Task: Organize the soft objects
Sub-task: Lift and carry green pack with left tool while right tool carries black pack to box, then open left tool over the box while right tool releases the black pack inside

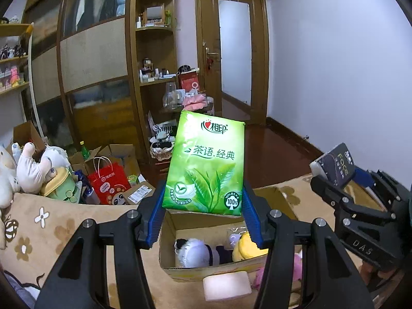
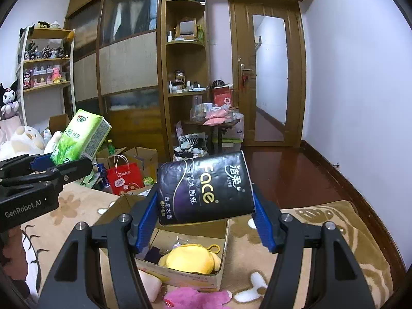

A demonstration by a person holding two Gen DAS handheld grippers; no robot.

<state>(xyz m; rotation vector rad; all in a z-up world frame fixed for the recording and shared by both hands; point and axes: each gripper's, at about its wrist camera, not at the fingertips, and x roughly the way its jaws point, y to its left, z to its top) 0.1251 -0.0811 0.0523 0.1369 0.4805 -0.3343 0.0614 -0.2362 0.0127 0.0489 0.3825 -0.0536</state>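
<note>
My left gripper [image 1: 203, 211] is shut on a green tissue pack [image 1: 206, 162], held upright above an open cardboard box [image 1: 190, 270] on the bed. In the right wrist view the green tissue pack [image 2: 79, 136] shows at the left in the left gripper [image 2: 51, 162]. My right gripper [image 2: 206, 221] is shut on a black tissue pack [image 2: 203, 188], held over the cardboard box [image 2: 221, 242]. The left wrist view catches the black tissue pack [image 1: 332, 164] at the right edge. Inside the box lie a yellow plush [image 2: 190, 258] and a white-purple plush [image 1: 191, 253].
A pale pink soft block [image 1: 226, 285] and a pink plush [image 2: 195, 297] lie on the flowered blanket [image 1: 38, 221] in front of the box. Plush toys [image 1: 31, 170], a red paper bag [image 1: 109, 184] and cartons crowd the floor at the left. Wardrobe and door stand behind.
</note>
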